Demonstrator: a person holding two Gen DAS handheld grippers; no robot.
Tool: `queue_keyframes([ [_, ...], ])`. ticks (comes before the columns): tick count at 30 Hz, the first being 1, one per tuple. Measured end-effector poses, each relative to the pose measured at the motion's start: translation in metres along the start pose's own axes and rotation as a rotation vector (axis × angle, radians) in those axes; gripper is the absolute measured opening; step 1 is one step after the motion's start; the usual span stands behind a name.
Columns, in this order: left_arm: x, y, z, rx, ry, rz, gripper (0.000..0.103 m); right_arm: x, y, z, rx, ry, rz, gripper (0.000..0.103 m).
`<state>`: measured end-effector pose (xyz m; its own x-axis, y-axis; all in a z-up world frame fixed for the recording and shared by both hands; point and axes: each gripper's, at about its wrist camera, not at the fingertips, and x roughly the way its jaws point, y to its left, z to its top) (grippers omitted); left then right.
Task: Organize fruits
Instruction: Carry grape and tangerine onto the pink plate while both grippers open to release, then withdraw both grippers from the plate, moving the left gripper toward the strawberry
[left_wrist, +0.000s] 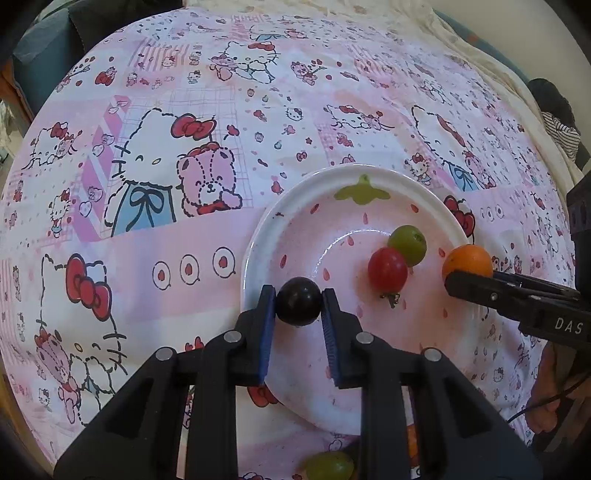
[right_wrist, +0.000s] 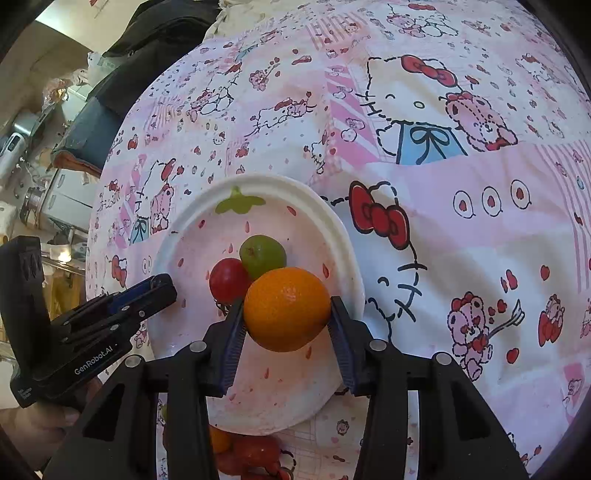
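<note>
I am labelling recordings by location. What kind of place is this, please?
Probably a home: a table under a pink cartoon-cat tablecloth, a strawberry-pattern plate for fruit, and cluttered household shelves behind.

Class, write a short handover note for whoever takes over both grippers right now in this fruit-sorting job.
Left gripper: shut on the dark grape, over the plate's near-left rim.
Right gripper: shut on the orange fruit, above the plate.
Done: red tomato and green grape lie touching on the plate.
Left: release both held fruits onto the plate; then fetch the green grape and red tomatoes on the cloth near its closest edge.
</note>
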<state>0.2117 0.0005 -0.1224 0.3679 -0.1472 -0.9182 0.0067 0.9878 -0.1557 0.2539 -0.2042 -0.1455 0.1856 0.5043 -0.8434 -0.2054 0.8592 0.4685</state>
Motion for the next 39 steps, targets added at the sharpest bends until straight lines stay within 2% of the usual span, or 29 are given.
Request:
queue_keyframes([
  [1, 0.0, -0.001, 0.0, 0.005, 0.002, -0.002, 0.025, 0.0, -0.001, 0.0, 0.008, 0.003, 0.005, 0.047],
  [3, 0.0, -0.004, 0.001, 0.018, 0.005, -0.028, 0.04, -0.001, -0.002, 0.001, 0.022, 0.003, 0.03, 0.057],
  [6, -0.003, -0.01, -0.001, 0.035, 0.0, -0.028, 0.06, -0.005, 0.001, 0.001, 0.017, -0.01, 0.037, 0.068],
  [12, -0.008, -0.015, -0.002, 0.057, -0.006, -0.018, 0.078, -0.011, 0.004, 0.003, 0.001, -0.029, 0.023, 0.075],
  [15, -0.01, -0.01, -0.001, 0.033, -0.007, -0.019, 0.081, -0.014, 0.004, 0.004, 0.009, -0.038, 0.032, 0.084],
  [25, -0.022, -0.004, -0.004, -0.007, -0.024, -0.011, 0.082, -0.024, 0.01, 0.004, 0.0, -0.064, 0.016, 0.087],
  [33, -0.042, -0.001, -0.016, -0.043, -0.027, -0.01, 0.082, -0.041, 0.014, -0.005, -0.013, -0.095, -0.046, 0.094],
  [39, -0.064, -0.004, -0.024, -0.025, -0.063, -0.005, 0.082, -0.055, 0.018, -0.019, -0.012, -0.092, -0.049, 0.094],
])
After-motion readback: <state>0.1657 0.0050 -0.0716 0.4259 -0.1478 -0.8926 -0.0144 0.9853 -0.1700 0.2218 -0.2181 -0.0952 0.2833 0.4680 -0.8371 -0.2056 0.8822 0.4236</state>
